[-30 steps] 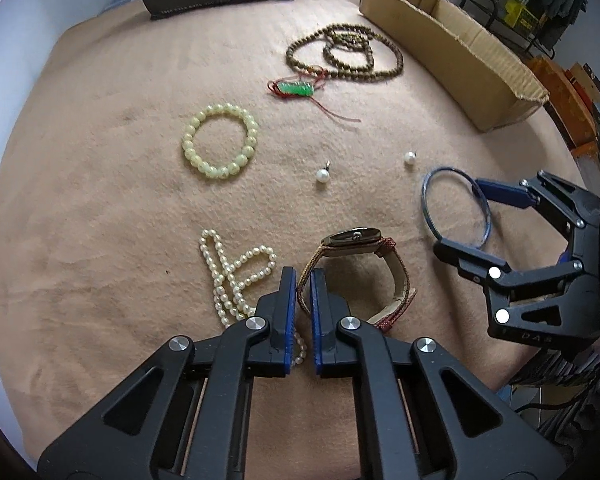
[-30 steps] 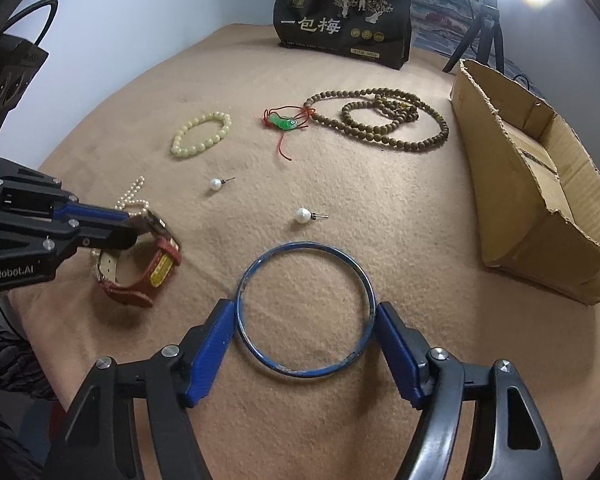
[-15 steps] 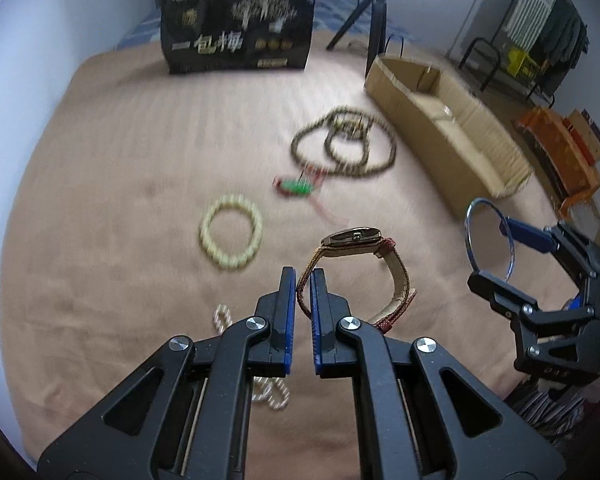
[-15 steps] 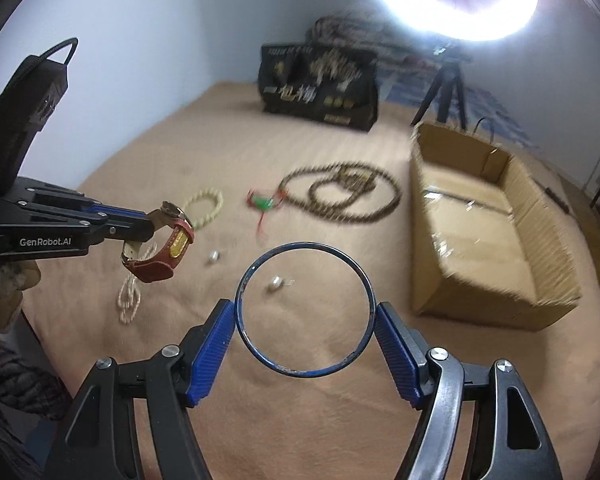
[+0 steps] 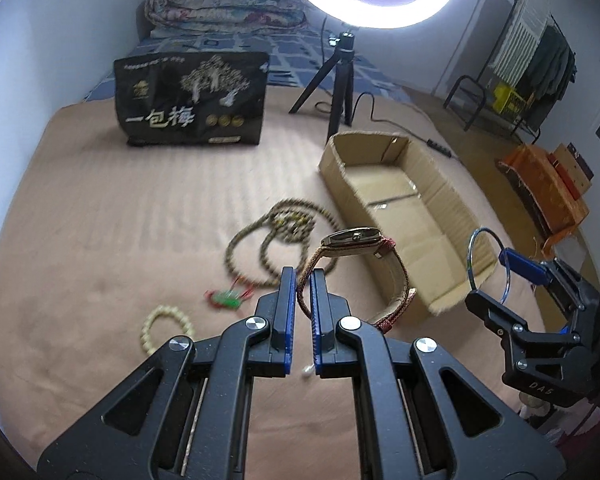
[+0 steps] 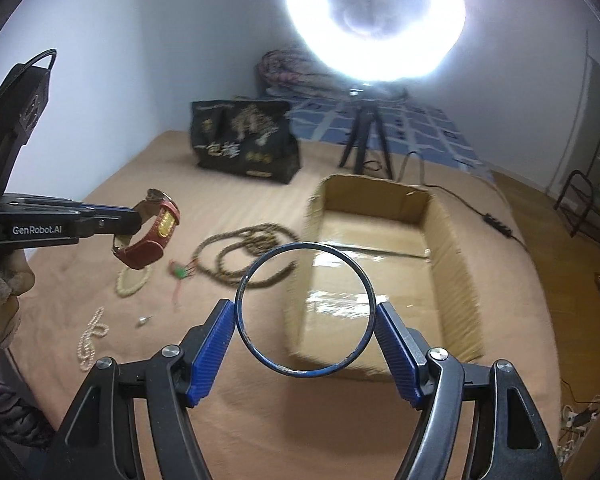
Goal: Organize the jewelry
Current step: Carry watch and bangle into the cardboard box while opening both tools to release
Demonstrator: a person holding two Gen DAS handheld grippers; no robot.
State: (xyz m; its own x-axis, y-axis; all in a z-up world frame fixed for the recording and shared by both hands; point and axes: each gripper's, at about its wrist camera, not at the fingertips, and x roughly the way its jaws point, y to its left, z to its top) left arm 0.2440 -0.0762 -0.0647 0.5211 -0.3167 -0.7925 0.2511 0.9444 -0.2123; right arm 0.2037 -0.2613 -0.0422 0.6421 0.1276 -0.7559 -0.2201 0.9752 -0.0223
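Over the tan bed cover (image 5: 80,240), beside the cardboard box (image 6: 452,240), we are pinching the watch (image 5: 360,240) strap in our left fingers (image 5: 302,276); our right fingers (image 6: 306,320) are clamping the blue bangle (image 6: 305,372), spread wide.

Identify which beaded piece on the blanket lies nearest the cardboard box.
The brown bead necklace, coiled in loops beside the cardboard box; the pale bracelet lies farther away.

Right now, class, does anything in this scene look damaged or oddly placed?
Yes. The cardboard box is damaged: its near wall is torn and ragged in the left view. The brown bead necklace lies in loose tangled loops rather than neatly. Nothing looks spilled.
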